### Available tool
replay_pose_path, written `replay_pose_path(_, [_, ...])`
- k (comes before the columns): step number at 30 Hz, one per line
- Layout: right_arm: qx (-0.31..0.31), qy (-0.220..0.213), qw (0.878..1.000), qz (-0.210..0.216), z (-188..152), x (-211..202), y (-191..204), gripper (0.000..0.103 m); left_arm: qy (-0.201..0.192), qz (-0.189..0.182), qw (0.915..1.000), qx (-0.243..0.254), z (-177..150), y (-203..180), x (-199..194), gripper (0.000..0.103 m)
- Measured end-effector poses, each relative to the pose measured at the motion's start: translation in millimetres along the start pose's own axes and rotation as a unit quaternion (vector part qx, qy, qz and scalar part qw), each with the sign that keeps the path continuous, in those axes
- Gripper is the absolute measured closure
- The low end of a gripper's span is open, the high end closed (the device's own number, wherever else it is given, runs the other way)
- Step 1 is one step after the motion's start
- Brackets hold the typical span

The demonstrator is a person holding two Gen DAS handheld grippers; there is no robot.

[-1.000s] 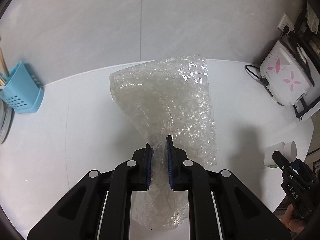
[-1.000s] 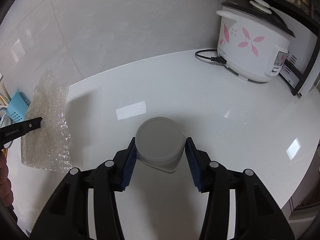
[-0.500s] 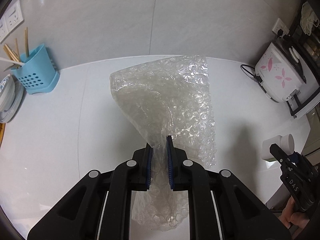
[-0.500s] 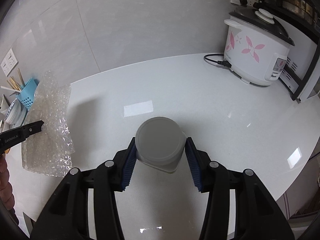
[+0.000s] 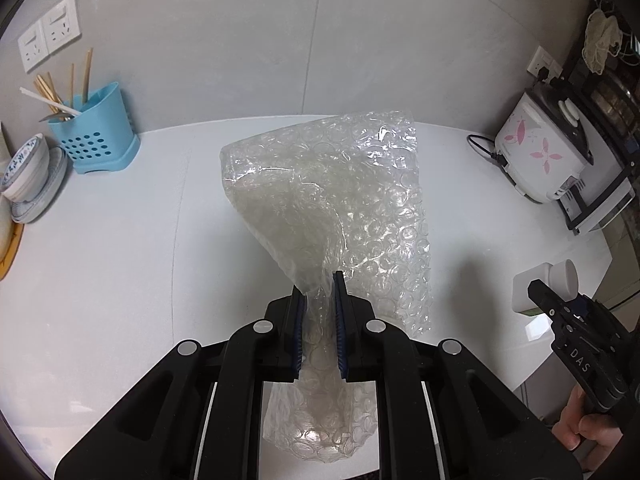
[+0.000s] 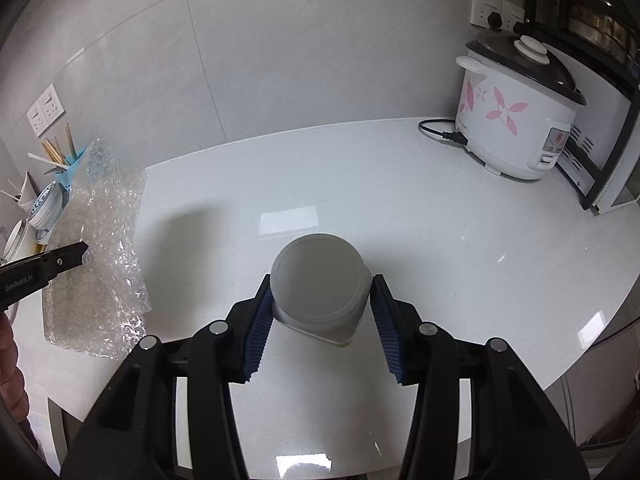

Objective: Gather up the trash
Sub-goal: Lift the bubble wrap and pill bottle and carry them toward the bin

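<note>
My left gripper [image 5: 319, 282] is shut on a clear sheet of bubble wrap [image 5: 344, 200] and holds it up above the white counter [image 5: 120, 280]. The wrap also shows in the right wrist view [image 6: 96, 248], with the left gripper's tip [image 6: 68, 258] against it. My right gripper [image 6: 320, 284] is shut on a white plastic container with a round lid [image 6: 318, 280], held above the counter [image 6: 440, 220]. In the left wrist view the container [image 5: 544, 284] sits at the right, in the right gripper [image 5: 560, 316].
A white rice cooker with pink flowers [image 6: 516, 120] and its black cord [image 6: 440, 132] stand at the back right, beside a rack [image 6: 600, 160]. A blue utensil holder [image 5: 96, 128] and stacked bowls and plates [image 5: 32, 176] stand at the back left. Wall sockets [image 5: 48, 36] are above them.
Both grippers have risen and pulled back from the counter, so more of the wall, utensil holder and dishes shows. The bubble wrap and the container stay gripped.
</note>
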State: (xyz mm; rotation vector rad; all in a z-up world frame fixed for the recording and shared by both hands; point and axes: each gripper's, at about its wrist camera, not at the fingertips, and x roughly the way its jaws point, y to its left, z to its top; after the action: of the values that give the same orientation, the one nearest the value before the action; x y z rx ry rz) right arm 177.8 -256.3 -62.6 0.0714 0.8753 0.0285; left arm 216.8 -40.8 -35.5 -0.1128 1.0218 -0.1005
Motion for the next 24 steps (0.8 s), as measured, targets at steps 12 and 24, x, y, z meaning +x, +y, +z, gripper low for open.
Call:
replay_pose_path(12, [-0.024, -0.002, 1.000, 0.015, -17, -23, 17, 0.057, -0.013, -0.003, 0.9999, -0.003, -36, -3, -35, 0.092])
replay_pose_path(24, [-0.045, -0.004, 0.998, 0.030, -46, -48, 27, 0.057, -0.019, -0.006, 0.9998, -0.008, -78, -4, -63, 0.092])
